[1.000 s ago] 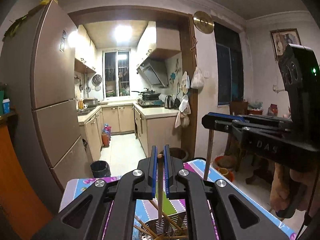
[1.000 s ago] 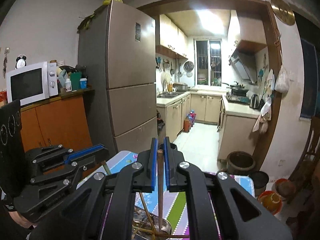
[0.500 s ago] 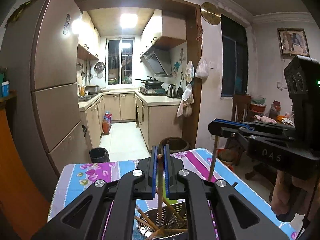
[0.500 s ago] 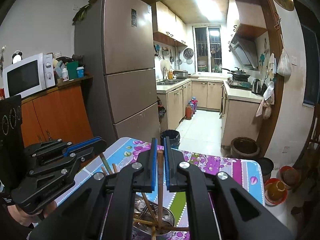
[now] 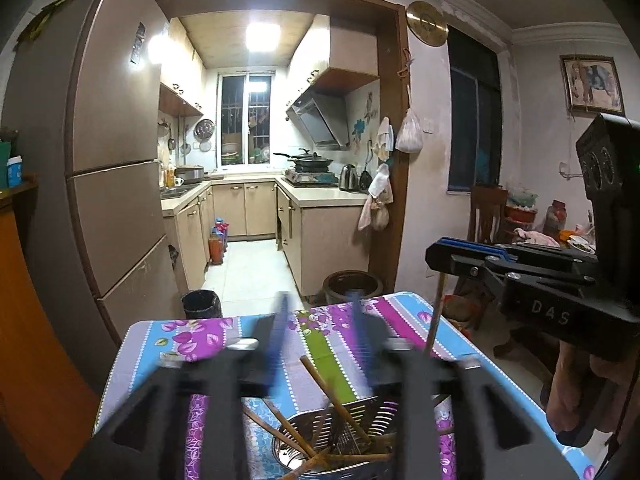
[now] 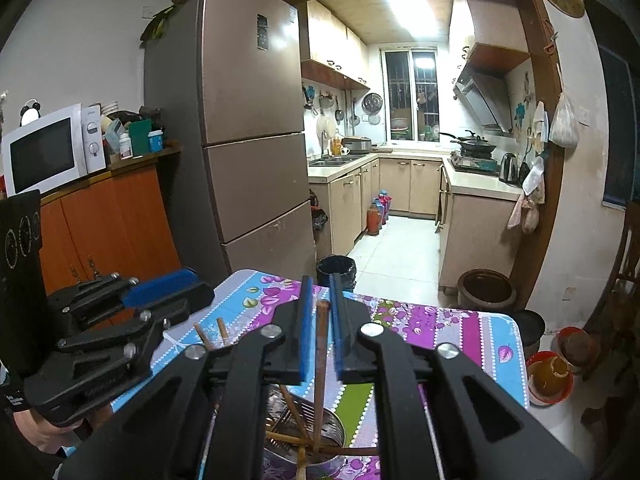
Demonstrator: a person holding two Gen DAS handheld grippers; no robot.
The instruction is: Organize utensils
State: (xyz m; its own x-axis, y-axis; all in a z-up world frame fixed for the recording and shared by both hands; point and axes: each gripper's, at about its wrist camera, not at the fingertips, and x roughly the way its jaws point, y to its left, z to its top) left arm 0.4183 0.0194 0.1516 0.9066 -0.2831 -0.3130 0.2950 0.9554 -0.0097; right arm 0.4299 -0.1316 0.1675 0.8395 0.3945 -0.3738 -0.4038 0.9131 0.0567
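Left tongs, blue-padded, gape blurred above a perforated steel holder of wooden chopsticks on the striped floral bench, while right tongs loosely bracket one upright chopstick.

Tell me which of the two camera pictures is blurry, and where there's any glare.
Left wrist view: the left gripper is smeared by motion blur, fingers spread, while the kitchen behind stays sharp; the ceiling light blows out white. Right wrist view: the right gripper is crisp, with a chopstick standing between its fingers; glare from the ceiling light there too.
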